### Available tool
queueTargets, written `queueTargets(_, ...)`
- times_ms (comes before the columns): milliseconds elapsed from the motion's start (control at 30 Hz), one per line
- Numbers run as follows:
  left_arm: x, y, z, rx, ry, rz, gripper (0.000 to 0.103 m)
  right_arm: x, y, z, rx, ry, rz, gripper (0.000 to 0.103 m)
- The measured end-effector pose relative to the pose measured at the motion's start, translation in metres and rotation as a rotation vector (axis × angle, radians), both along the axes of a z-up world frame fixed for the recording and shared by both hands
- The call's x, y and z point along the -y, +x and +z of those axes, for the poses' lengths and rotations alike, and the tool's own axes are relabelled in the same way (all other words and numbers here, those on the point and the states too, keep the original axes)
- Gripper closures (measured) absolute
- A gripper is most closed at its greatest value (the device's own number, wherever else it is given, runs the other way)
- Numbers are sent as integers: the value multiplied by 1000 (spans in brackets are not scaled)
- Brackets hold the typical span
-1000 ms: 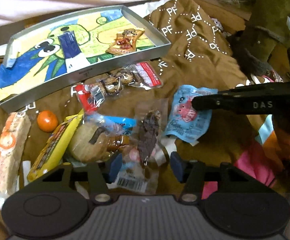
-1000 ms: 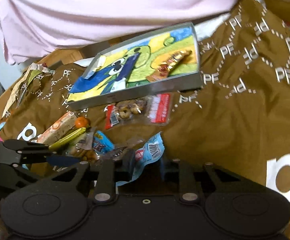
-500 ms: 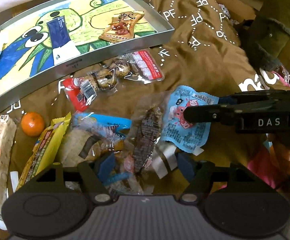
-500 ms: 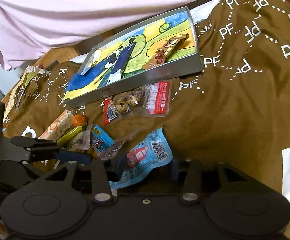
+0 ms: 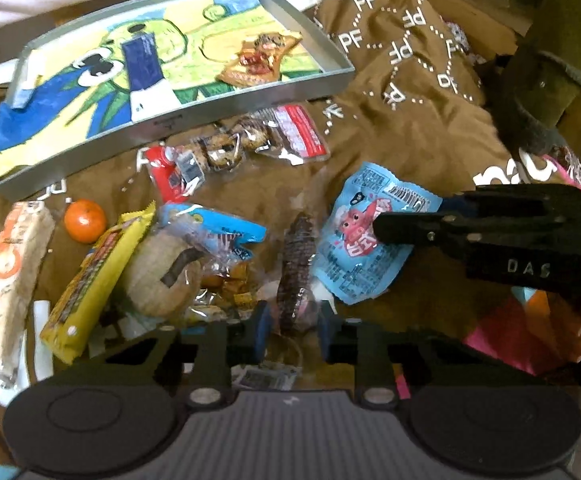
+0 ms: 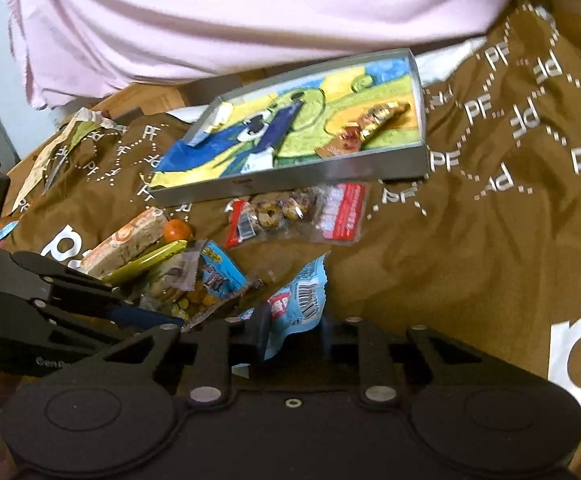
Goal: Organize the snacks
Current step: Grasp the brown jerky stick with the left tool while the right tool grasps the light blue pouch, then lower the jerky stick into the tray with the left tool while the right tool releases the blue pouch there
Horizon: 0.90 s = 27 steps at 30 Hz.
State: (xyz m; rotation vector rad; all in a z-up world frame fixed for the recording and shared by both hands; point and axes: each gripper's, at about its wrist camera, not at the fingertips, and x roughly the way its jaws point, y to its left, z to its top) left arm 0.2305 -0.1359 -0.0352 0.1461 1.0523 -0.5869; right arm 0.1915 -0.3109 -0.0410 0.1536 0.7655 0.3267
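Note:
A silver tray [image 5: 162, 124] [image 6: 290, 178] with a cartoon picture inside lies on the brown cloth. It holds a brown-orange snack [image 5: 258, 60] [image 6: 374, 120] and a dark blue packet [image 5: 144, 64]. My left gripper [image 5: 292, 326] has its jaws drawn in on the lower end of a dark snack bar in clear wrap [image 5: 296, 264]. My right gripper [image 6: 293, 332] [image 5: 394, 220] pinches a light blue packet [image 6: 298, 300] [image 5: 366, 240], which stands bent between its pads.
Loose snacks lie before the tray: a red-ended cookie packet [image 5: 234, 148], a mandarin [image 5: 85, 220], a yellow bar [image 5: 98, 280], a long white-orange pack [image 5: 6, 280] and a wrapped bun [image 5: 166, 280]. A person in pink [image 6: 250, 20] sits behind the tray.
Both grippers' jaws have narrowed, the left around the dark snack bar and the right around the light blue packet. The blue packet's edge has lifted off the cloth.

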Motion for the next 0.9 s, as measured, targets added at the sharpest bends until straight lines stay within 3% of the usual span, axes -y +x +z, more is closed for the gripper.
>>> queueTargets(133, -2, -5, 5, 19, -2, 26, 86, -7, -5, 5, 42, -49, 32, 78)
queueTargets(500, -9, -10, 17, 86, 31, 77, 97, -10, -13, 14, 158, -56, 26, 80)
queueTargets(733, -20, -8, 28, 105, -28, 128, 98, -15, -20, 19, 238, -82, 30, 82)
queueTargets(900, -26, -8, 43, 146, -101, 167, 99, -16, -24, 25, 305, -98, 22, 90)
